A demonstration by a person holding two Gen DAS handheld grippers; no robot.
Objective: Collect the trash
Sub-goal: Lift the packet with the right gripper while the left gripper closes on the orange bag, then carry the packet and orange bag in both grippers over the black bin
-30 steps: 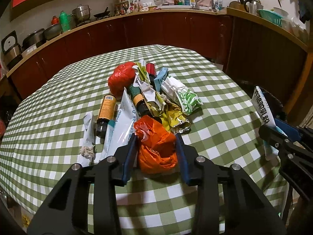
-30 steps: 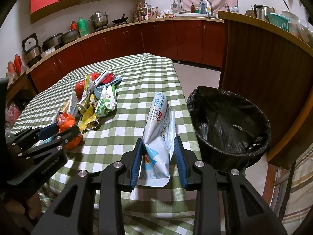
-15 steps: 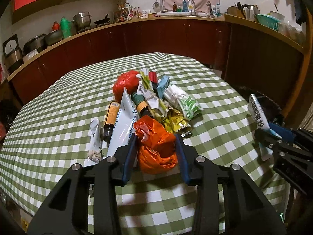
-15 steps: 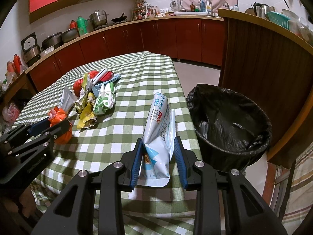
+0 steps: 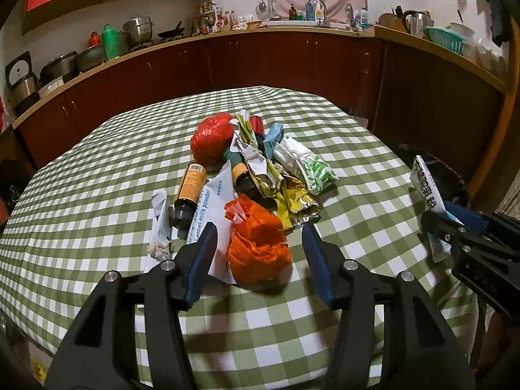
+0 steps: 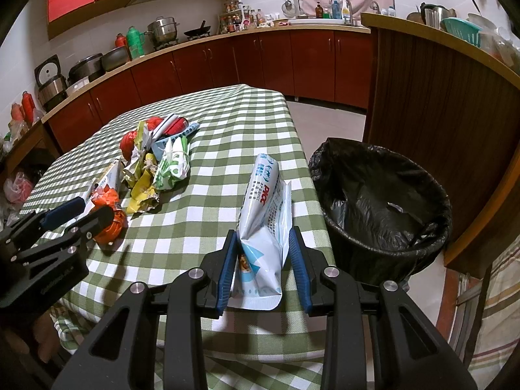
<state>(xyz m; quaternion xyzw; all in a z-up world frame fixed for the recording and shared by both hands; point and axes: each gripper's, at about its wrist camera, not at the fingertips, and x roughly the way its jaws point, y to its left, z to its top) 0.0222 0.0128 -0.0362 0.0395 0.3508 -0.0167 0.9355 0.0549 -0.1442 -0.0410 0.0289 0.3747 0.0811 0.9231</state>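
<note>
Left gripper (image 5: pixel 258 243): jaws opening, pads now clear of the crumpled orange plastic bag (image 5: pixel 258 248) they pinched a second ago; it sits on the checked cloth (image 5: pixel 97 175) between them. Right gripper (image 6: pixel 262 253): unchanged, pinching a glossy white-blue pouch (image 6: pixel 265 214). Wrapper-and-bottle heap (image 5: pixel 260 159) at 12 o'clock; black-lined round bin (image 6: pixel 383 201) at 2 o'clock.

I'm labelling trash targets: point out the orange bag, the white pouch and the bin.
orange bag (image 5: pixel 258 247), left wrist view, crumpled middle.
white pouch (image 6: pixel 266 208), right wrist view, printed face.
bin (image 6: pixel 383 247), right wrist view, near rim.
</note>
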